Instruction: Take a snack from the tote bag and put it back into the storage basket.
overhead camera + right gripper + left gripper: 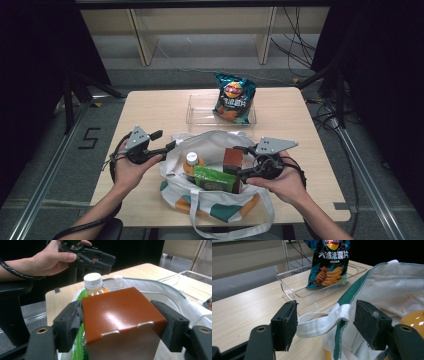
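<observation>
A: From the high view, what worried you?

B: The right gripper point(243, 161) was clamped on the brown box point(233, 160), which stood in the mouth of the tote bag point(210, 200) at the near edge of the table point(150, 107). The box was packed against a green packet point(215, 179) and an orange drink bottle point(191, 165). I judged that lifting it could drag the packet or tip the bottle.

A: And the left gripper point(167, 141)?

B: It sat at the bag's left rim. Farther back, a clear tray point(200, 115) held a bag of chips point(234, 97) standing upright, well apart from the tote.

A: What did the left gripper view add?

B: Its jaws stood apart, with the bag's white strap point(322, 321) running between them and touching the left pad, not pinched. If the rim wasn't held, the soft bag might rise with the box. The tray point(287, 290) and chips point(329, 263) stood beyond.

A: And the right gripper view?

B: The jaws pressed both sides of the box point(117, 315). Its top was glossy, so I feared a slip if the squeeze eased. The bottle's white cap point(92, 280) stood just behind it, a strip of green packet point(79, 345) at its left side, all inside the bag point(162, 290).
</observation>
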`<action>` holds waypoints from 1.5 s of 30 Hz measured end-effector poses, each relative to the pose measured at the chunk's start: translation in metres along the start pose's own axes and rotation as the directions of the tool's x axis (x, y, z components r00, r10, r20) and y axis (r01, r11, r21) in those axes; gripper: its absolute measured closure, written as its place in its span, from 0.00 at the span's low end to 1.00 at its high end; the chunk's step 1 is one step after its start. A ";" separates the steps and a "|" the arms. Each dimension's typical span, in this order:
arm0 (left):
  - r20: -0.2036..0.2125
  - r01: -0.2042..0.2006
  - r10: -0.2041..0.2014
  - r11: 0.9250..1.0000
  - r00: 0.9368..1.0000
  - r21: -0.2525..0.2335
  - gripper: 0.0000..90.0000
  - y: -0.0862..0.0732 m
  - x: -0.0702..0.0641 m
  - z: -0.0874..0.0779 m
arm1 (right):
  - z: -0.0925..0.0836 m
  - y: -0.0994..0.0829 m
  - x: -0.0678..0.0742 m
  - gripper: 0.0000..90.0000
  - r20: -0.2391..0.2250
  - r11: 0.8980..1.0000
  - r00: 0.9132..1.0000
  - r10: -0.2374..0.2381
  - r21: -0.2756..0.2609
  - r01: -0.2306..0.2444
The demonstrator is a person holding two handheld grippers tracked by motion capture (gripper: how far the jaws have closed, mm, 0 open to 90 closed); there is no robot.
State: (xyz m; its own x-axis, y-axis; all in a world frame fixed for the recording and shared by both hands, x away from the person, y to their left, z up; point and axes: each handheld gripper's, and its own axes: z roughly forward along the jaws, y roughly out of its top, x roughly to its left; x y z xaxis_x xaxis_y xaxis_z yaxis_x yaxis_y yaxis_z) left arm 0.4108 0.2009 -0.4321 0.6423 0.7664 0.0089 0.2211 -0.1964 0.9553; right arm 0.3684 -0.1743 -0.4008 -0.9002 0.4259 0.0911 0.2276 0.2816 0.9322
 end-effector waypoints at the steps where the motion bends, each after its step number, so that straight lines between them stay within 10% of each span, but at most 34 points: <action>1: 0.001 -0.001 0.001 1.000 1.000 -0.001 0.38 0.000 0.000 0.000 | 0.001 -0.001 0.002 0.34 -0.008 1.000 1.000 0.015 0.002 -0.015; 21: -0.001 0.004 -0.004 1.000 1.000 -0.007 0.38 0.000 0.000 0.000 | -0.004 -0.003 0.001 0.44 0.049 0.999 0.999 -0.025 -0.032 0.027; 45: -0.004 0.000 0.000 1.000 1.000 -0.007 0.38 0.001 0.001 -0.001 | -0.022 0.013 -0.002 0.44 0.154 0.996 0.988 0.033 -0.087 -0.019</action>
State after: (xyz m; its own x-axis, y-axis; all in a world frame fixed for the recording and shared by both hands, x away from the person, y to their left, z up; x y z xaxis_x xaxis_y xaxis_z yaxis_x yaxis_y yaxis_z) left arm 0.4107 0.2022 -0.4309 0.6391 0.7691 0.0098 0.2162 -0.1918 0.9573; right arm 0.3648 -0.1899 -0.3812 -0.8246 0.5618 0.0665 0.2117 0.1975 0.9572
